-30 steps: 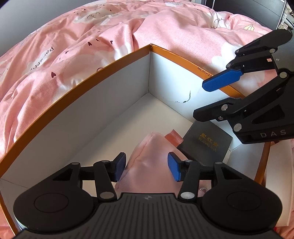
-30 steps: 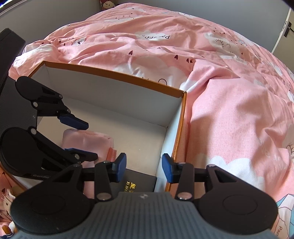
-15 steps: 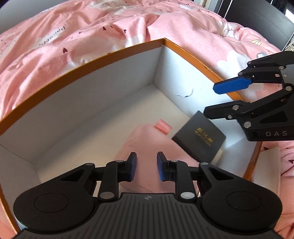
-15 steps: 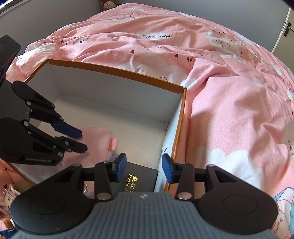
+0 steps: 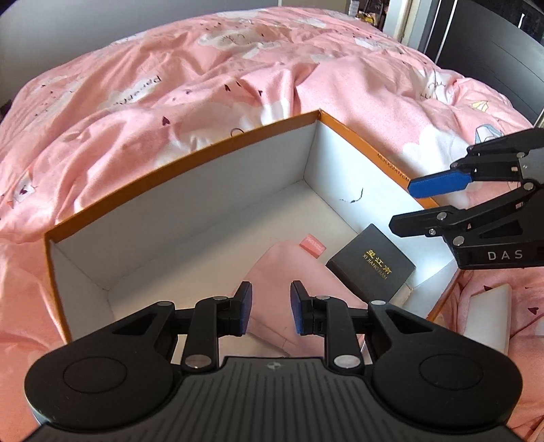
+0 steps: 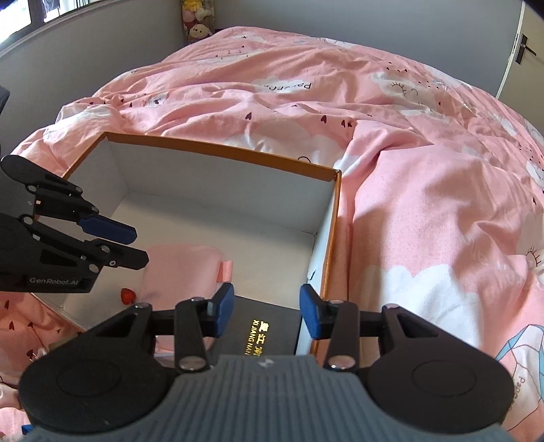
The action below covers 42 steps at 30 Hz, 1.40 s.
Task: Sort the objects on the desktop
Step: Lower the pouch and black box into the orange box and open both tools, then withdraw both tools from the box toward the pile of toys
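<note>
We read gold "XIJIANG NAN" on the black box (image 5: 370,265) at 3 o'clock inside the orange-rimmed carton (image 5: 183,159), the empty left tool (image 5: 269,307) nearly closed, the empty "DAS"-marked right tool (image 6: 267,311) half open.

A rumpled pink duvet (image 5: 210,102) spreads beneath plush toys (image 6: 199,20) by the wall.

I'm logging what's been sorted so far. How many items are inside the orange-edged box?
2: a pink pouch on the box floor, and a black gift box beside it near the right wall. The grippers may hide more.
</note>
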Motion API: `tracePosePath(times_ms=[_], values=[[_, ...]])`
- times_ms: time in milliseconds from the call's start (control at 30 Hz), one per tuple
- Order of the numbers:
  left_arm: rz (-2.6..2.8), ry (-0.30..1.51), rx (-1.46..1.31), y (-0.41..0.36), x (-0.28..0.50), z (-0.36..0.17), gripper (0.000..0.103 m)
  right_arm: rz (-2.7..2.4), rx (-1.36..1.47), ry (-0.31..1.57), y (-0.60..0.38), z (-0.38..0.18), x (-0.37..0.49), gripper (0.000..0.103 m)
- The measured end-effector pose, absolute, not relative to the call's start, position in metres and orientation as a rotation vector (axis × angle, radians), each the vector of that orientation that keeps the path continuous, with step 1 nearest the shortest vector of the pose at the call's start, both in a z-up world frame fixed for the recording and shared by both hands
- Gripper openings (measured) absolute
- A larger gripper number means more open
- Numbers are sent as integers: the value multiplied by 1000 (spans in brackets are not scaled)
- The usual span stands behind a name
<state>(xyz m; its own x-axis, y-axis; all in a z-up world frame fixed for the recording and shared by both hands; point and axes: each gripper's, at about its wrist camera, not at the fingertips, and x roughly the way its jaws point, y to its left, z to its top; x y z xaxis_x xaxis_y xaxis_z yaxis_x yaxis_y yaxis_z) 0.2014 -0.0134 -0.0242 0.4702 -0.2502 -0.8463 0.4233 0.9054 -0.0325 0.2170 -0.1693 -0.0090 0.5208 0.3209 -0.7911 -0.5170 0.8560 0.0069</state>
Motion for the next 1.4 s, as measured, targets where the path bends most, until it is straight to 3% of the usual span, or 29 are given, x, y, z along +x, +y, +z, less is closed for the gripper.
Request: tracePosePath(times_ms=[333, 500, 600, 667, 767, 967, 1267, 1400], values=[[-340, 880, 99, 12, 139, 20, 32, 553, -95, 769, -185, 0, 169, 47], [-303, 864, 47, 26, 106, 21, 35, 559, -107, 803, -186, -6, 145, 56], [-287, 870, 30, 34, 87, 18, 41, 571, -92, 823, -188, -11, 130, 60], [-285, 882, 23, 37, 75, 17, 51, 573, -79, 832, -191, -11, 119, 63], [-305, 896, 20, 40, 56, 15, 51, 562, -71, 855, -193, -13, 105, 63], [-343, 926, -10, 40, 25, 6, 51, 541, -50, 900, -199, -21, 82, 62], [-422, 953, -97, 30, 3, 6, 60, 557, -47, 945, -201, -27, 57, 44], [-433, 960, -96, 23, -1, 10, 60, 566, -4, 922, -203, -17, 50, 43]])
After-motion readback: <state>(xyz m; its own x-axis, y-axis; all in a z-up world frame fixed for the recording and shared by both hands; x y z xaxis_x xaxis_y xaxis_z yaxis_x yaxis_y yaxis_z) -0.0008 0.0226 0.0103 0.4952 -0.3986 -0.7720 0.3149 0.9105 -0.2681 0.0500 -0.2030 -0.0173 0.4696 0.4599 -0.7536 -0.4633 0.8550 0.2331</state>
